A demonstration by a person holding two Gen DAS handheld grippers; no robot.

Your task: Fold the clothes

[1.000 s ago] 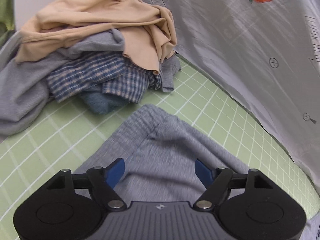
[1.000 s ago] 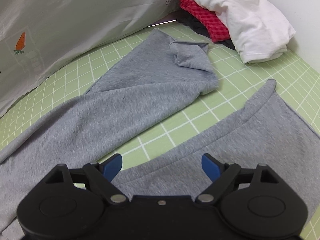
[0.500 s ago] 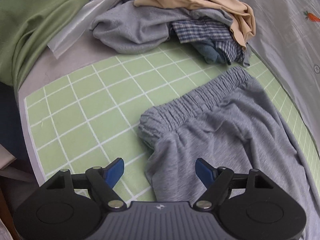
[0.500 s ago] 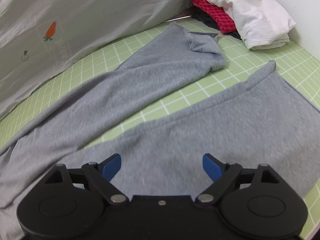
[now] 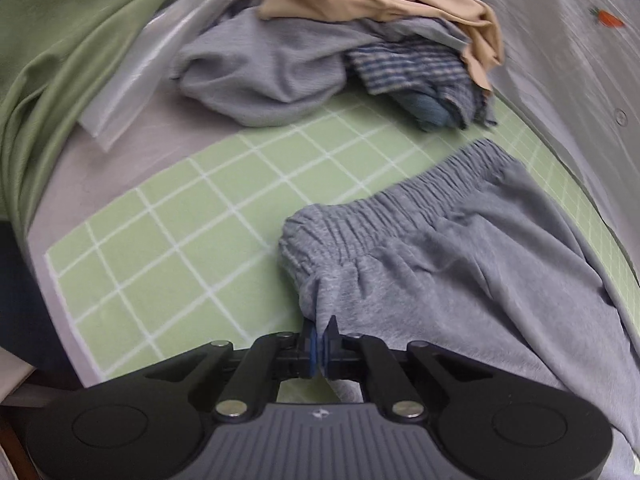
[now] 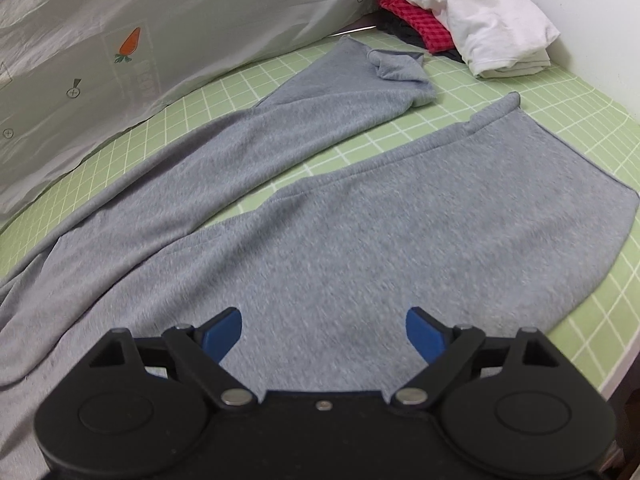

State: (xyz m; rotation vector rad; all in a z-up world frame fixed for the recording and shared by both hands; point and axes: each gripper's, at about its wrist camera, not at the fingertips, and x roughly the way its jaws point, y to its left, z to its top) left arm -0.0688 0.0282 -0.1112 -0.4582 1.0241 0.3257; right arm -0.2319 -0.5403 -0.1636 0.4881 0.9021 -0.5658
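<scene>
Sweatpants (image 5: 460,280) in grey lie spread over the green grid mat (image 5: 192,216), and they are the landmark for everything else: the waistband (image 5: 384,216) sits at the end nearest the heap of unfolded clothes (image 5: 340,60), while the two legs run away toward the folded stack (image 6: 460,24) of white and red pieces at the far end. You have your left gripper (image 5: 320,346) pinched tight on the fabric just below the near corner of the waistband, a sensible hold, I judge, because that corner lets you lift one side of the sweatpants and carry it over the other. Your right gripper (image 6: 324,334) hangs over the nearer leg (image 6: 400,232) with its jaws spread wide and nothing between them, probably ready to take the leg so both ends travel together. Compared with a second ago, your left gripper has gone from wide open over the middle of the sweatpants to clamped at the waistband corner, and your right has shifted along the nearer leg.
</scene>
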